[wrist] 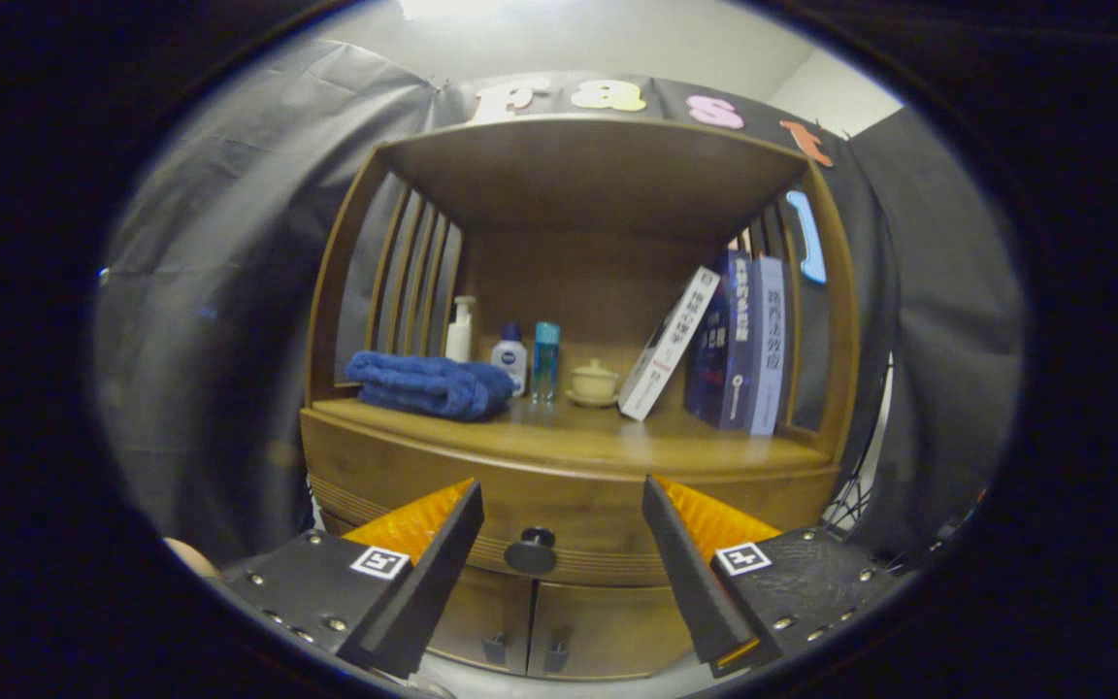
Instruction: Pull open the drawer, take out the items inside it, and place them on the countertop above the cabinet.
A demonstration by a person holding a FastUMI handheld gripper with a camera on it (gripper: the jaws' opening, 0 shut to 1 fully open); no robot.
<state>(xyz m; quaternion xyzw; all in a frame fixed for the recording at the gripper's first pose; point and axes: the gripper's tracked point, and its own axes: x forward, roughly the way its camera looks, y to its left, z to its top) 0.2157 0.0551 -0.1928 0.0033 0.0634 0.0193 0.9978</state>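
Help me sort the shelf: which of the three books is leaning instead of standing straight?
The white book, leftmost of the three, beside the small lidded pot. It tilts against the dark blue book; the others stand upright. The open gripper frames the drawer knob.

Gripper (561,529): fingers spread wide apart, both extended forward and level, holding nothing; tips converge slightly inward toward each other.

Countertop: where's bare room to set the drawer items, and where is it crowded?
Free: the countertop's front strip, from ahead of the blue towel to ahead of the books. Crowded: back row, with bottles, lidded cup and leaning book. Gripper is open, straddling the closed drawer's knob.
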